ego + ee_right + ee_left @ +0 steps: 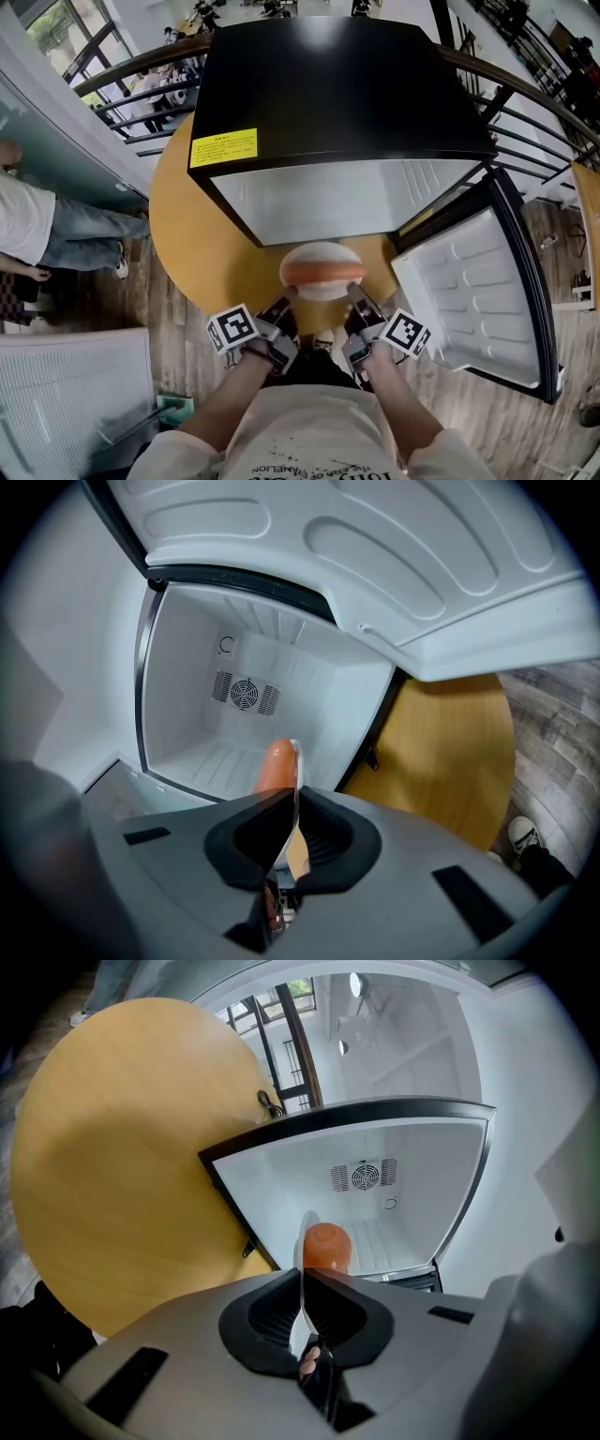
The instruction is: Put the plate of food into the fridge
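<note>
A white plate [322, 284] bearing an orange sausage-like food [322, 273] hangs just in front of the open black fridge [328, 112]. My left gripper [286, 302] is shut on the plate's near-left rim, and my right gripper [357, 296] is shut on its near-right rim. In the left gripper view the plate [301, 1279] runs edge-on between the jaws, with the food [327, 1246] beyond. The right gripper view shows the same plate edge [292, 803] and food [277, 766] before the empty white fridge interior [253, 700].
The fridge stands on a round wooden table [202, 253]. Its door [483, 291] is swung open to the right. A railing [141, 70] curves behind the table. A person [37, 225] stands at the left. Wooden floor [487, 422] lies below.
</note>
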Available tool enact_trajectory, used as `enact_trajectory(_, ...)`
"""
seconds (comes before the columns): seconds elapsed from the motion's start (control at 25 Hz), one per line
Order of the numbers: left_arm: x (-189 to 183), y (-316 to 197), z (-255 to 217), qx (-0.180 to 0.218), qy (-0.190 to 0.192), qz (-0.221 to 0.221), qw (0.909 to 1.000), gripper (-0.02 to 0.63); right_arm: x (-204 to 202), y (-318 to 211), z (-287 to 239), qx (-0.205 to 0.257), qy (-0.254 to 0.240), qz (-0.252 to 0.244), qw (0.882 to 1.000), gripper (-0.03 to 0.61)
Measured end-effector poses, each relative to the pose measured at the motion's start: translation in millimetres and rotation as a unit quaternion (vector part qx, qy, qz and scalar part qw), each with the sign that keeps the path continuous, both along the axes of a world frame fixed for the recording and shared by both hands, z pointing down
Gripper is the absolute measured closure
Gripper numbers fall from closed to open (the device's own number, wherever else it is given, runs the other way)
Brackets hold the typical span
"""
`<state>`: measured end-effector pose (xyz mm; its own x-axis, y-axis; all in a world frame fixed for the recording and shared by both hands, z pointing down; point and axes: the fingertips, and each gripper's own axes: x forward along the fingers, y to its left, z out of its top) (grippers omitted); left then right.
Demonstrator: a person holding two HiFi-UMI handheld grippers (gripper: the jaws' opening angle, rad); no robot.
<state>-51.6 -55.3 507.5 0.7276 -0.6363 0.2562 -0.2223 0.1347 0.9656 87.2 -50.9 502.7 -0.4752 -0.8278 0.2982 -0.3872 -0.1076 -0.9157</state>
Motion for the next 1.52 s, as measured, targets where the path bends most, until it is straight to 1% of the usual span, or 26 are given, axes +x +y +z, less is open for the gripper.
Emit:
enact_trajectory(0.36,5.5,-32.8,15.4,0.0,0.004,-0.005,1.0,0.583,5.8,-30.9,15.8,-0.003,-0.005,0.012,1.0,0.541)
enact_trajectory(0.48,6.8,-42.6,19.0,0.009,0.014,-0.007,0.9998,0.583,5.5,-39.5,22.3,0.0,-0.004,0.011,1.0,0.541)
enact_trajectory(0.68,3.0,-53.0,33.6,-0.009,0.008,-0.014,0.9998,0.583,4.2,-52.9,32.4,-0.007,-0.008,0.012,1.0,0.541)
enact_trajectory(0.92,3.1,-71.4,42.7,0.0,0.015,-0.022,0.9996,0.583,2.4,-70.9,42.9,-0.008,-0.001,0.011,1.0,0.541)
enact_trajectory(1.04,0.4,-75.8,51.5,-0.012,0.009,-0.026,0.9995,0.583,1.7,-78.0,48.7,-0.009,-0.001,0.009,1.0,0.541)
enact_trajectory(1.2,2.0,-83.3,59.0,-0.017,0.011,-0.025,0.9995,0.583,3.1,-85.9,57.4,-0.015,-0.004,0.011,1.0,0.541)
enact_trajectory(1.36,2.7,-89.7,66.8,-0.025,0.014,-0.035,0.999,0.583,4.2,-93.2,64.5,-0.019,-0.003,0.014,1.0,0.541)
enact_trajectory(1.52,4.4,-98.3,71.7,-0.024,0.021,-0.049,0.9983,0.583,5.6,-101.7,71.0,-0.023,-0.003,0.023,0.999,0.541)
